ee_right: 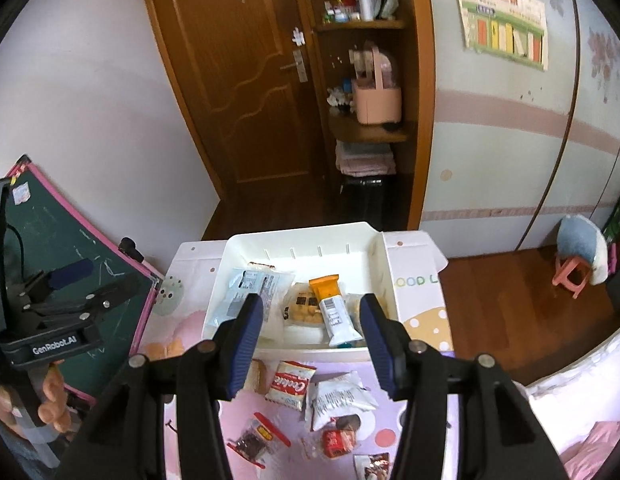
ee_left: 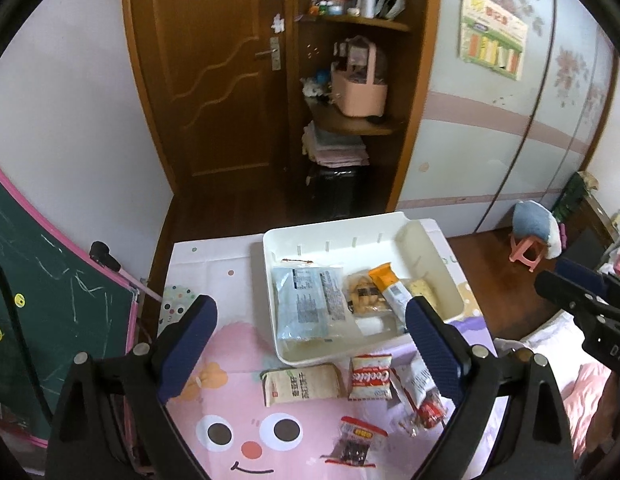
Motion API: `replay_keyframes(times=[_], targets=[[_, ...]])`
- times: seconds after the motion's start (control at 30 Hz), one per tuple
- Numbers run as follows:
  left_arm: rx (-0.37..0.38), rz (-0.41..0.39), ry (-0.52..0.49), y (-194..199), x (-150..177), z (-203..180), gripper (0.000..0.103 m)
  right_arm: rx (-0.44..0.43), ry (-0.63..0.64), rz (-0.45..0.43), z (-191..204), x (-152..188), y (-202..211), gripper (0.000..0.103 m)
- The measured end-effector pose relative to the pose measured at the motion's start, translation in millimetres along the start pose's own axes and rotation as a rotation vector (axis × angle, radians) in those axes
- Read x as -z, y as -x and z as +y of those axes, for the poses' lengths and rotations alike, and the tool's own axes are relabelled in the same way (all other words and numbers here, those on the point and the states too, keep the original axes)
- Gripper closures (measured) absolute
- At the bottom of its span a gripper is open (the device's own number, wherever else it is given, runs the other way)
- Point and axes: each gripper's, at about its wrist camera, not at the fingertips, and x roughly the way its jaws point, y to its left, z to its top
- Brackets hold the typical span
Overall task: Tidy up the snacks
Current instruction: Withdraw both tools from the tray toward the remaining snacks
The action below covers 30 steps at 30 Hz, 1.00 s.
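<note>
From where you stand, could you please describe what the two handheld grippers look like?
Both are black, angular linkage frames with silver pivot bolts and dark blue ribbed finger pads. The left gripper bears white "GenRobot.AI" lettering on its body above a grey handle; the right gripper shows partial white lettering.

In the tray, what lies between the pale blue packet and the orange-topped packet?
A clear bag of brown pastry pieces lies between the pale blue packet and the orange-topped packet in the white tray; both wrist views show it.
</note>
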Motion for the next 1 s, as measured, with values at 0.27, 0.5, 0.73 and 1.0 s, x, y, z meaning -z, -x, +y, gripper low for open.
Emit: replay_keyframes(times=[0.27, 0.5, 0.73, 1.0], targets=[[0.070, -0.017, -0.068, 32, 34, -13, 0.007, 0.040, 0.101, -0.071, 5, 37, 44, 0.042], [0.141, 0.025, -0.132, 31, 79, -27, 0.007, 0.059, 0.182, -0.076, 6, 88, 60, 0.042], [0.171, 0.117, -0.220, -8, 144, -44, 0.007, 0.080, 0.209, -0.006, -5, 152, 39, 0.042], [0.163, 0.246, -0.208, -72, 206, -48, 0.007, 0.090, 0.131, 0.150, -36, 213, -17, 0.042]])
